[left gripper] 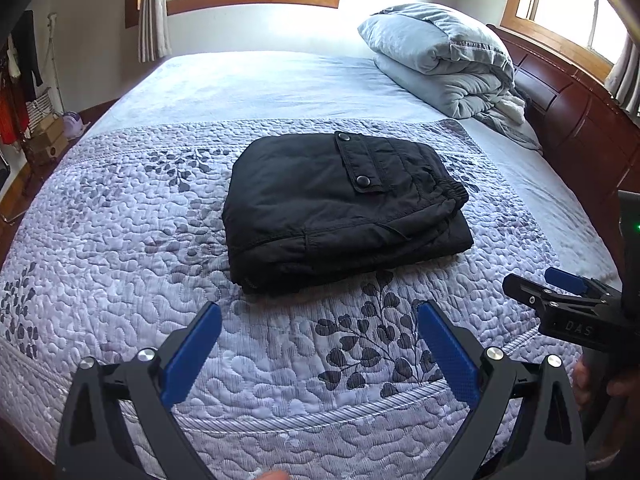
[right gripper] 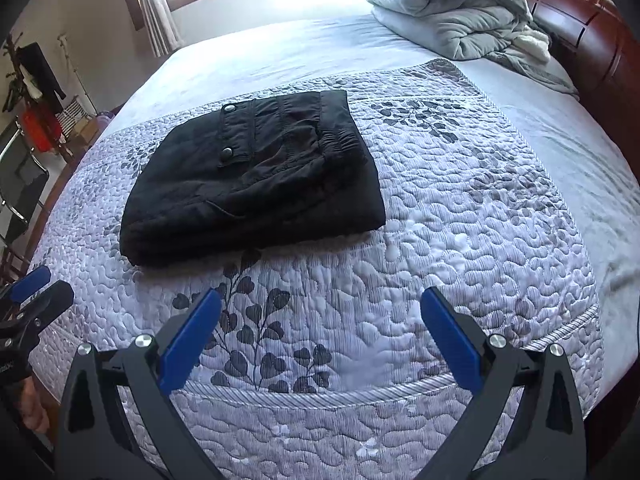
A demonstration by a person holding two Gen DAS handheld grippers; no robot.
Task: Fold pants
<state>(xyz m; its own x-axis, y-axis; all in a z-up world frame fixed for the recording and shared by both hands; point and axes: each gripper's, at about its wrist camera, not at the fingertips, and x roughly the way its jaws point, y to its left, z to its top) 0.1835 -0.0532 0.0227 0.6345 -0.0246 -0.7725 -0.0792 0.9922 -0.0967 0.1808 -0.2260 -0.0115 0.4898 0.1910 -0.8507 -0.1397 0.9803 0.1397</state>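
Note:
Black pants [left gripper: 340,208] lie folded into a compact stack on the quilted bedspread, a snap-button pocket flap on top and the elastic waistband at the right. The right wrist view shows the same pants [right gripper: 256,176] up and to the left. My left gripper [left gripper: 320,316] hovers open in front of the stack's near edge, nothing between its blue pads. My right gripper [right gripper: 320,300] is open too, held off to the right of the stack over bare quilt. Each gripper shows at the other view's edge: the right gripper [left gripper: 556,288] and the left gripper [right gripper: 36,284].
A grey-lilac quilt [left gripper: 120,220] with leaf prints covers the near bed. A folded light-blue duvet [left gripper: 444,56] sits at the far right by the dark wooden headboard [left gripper: 580,120]. A clothes rack [right gripper: 36,112] and a chair stand left of the bed.

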